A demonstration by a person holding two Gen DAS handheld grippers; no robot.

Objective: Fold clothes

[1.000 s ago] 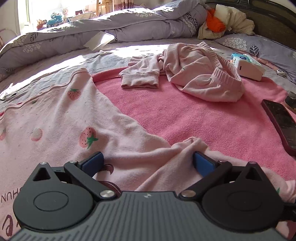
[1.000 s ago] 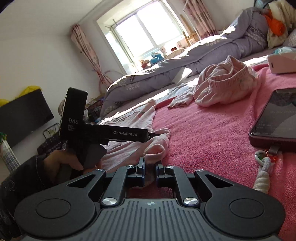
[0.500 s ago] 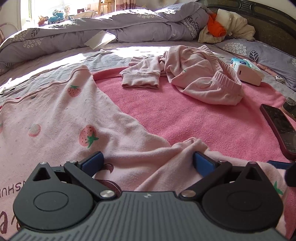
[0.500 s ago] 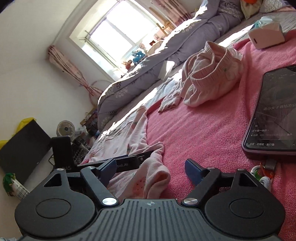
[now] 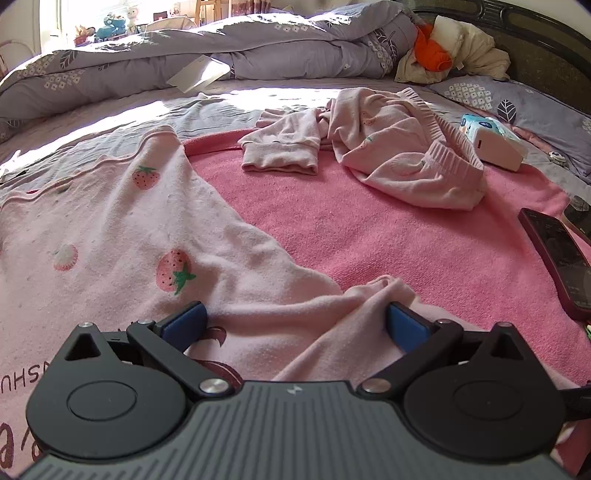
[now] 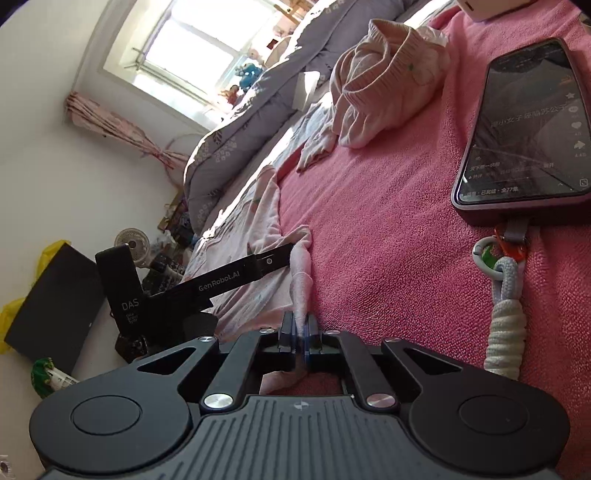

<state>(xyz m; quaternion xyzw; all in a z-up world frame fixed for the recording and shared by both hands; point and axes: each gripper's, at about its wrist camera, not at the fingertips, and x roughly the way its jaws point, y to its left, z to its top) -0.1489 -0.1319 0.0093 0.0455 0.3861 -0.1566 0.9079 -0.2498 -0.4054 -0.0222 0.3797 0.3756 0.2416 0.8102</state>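
Pink strawberry-print top spread flat (sleeve bunched), right gripper pinching sleeve, left gripper spread apart

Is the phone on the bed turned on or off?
On. In the right wrist view the phone lies flat on the pink blanket, its screen showing white text and icons.

The strawberry top runs off the left wrist picture's left and bottom edges, and its printed lettering is cut to a few letters there. The gripper body hides the cloth nearest the camera. The phone is clipped at the right edge (its screen reads as dark glare). In the right wrist view the phone's small screen text is too blurred to read, and the tissue box is cropped by the top edge.
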